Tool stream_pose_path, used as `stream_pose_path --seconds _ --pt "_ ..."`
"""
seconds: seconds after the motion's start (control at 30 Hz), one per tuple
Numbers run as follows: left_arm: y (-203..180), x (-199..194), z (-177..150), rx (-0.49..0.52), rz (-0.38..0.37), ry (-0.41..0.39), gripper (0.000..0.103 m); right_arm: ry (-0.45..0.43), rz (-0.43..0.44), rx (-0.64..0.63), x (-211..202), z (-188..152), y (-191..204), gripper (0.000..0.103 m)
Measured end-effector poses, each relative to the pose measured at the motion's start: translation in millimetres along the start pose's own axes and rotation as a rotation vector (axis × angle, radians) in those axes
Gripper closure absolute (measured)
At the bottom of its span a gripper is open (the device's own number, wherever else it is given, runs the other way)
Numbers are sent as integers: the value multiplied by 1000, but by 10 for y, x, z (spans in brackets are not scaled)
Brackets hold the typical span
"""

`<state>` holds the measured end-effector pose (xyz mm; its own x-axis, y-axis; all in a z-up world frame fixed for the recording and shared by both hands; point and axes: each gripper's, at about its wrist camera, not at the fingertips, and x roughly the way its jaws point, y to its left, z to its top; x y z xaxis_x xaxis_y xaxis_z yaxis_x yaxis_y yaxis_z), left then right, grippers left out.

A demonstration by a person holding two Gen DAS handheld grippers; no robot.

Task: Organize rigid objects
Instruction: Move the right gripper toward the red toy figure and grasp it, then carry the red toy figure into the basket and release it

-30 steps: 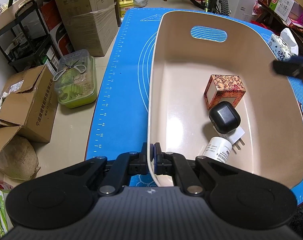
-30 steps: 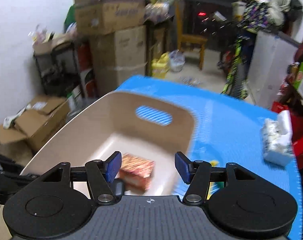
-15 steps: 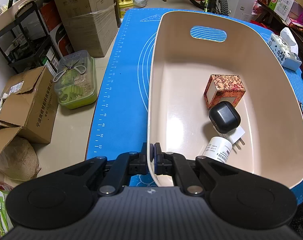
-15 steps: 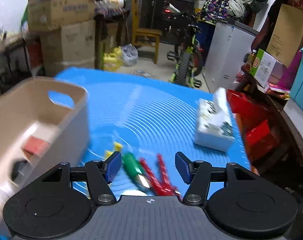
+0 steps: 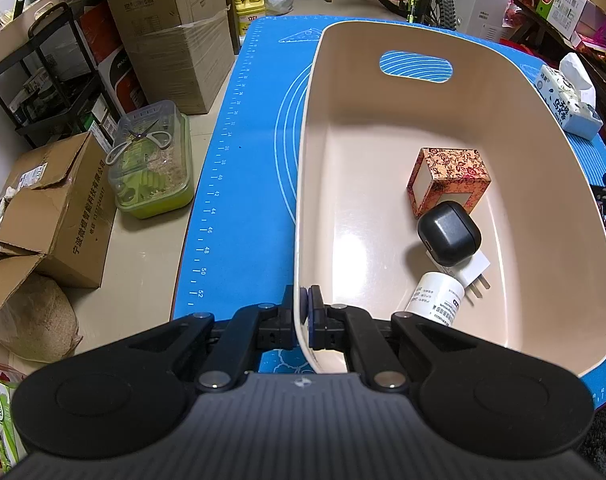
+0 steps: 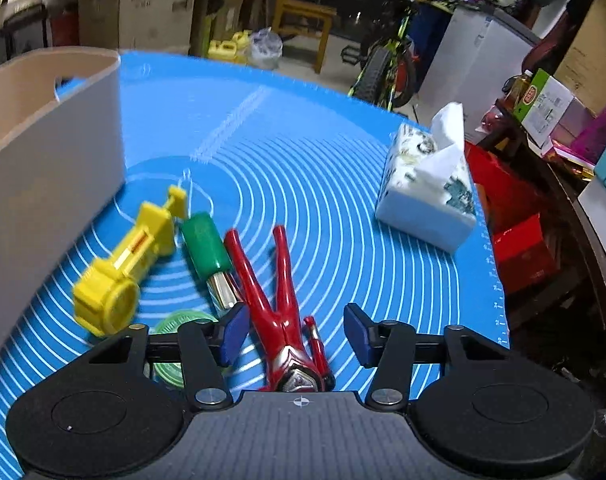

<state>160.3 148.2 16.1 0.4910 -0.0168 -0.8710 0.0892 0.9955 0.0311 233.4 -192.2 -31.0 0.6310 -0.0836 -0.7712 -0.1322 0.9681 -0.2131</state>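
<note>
Red figure lengthwise between closing right gripper, legs pointing away

a white tissue pack printed with dark patterns, a tissue sticking up from its top, sits near the right edge of the blue silicone mat with white rings and ruler marks. off the mat's left edge, on the floor, stand a clear-lidded green plastic container with grey-handled scissors on its lid, a torn brown cardboard box and stacked cartons. beyond the far edge are a yellow jug, a wooden chair and a bicycle with green frame.
</note>
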Motion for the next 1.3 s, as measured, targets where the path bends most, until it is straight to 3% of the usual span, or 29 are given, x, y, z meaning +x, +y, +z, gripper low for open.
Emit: stream_pose_path --seconds 0.27,0.33,0.43,0.5,0.93,1.3 --pt "-3 0 -1 2 0 0 96 18 14 7 191 -47 22 47" --pt "-1 0 3 4 -1 1 96 12 33 40 205 -44 -2 57" --pt "1 -1 4 7 0 1 96 10 36 69 208 -47 -8 59" --pt "2 -2 3 11 0 1 96 -8 44 103 161 -51 -29 68" --pt "1 2 2 18 -1 2 96 -69 47 179 -259 -161 -36 68" --pt "-4 2 7 24 1 -1 96 -200 50 165 -806 -139 128 68"
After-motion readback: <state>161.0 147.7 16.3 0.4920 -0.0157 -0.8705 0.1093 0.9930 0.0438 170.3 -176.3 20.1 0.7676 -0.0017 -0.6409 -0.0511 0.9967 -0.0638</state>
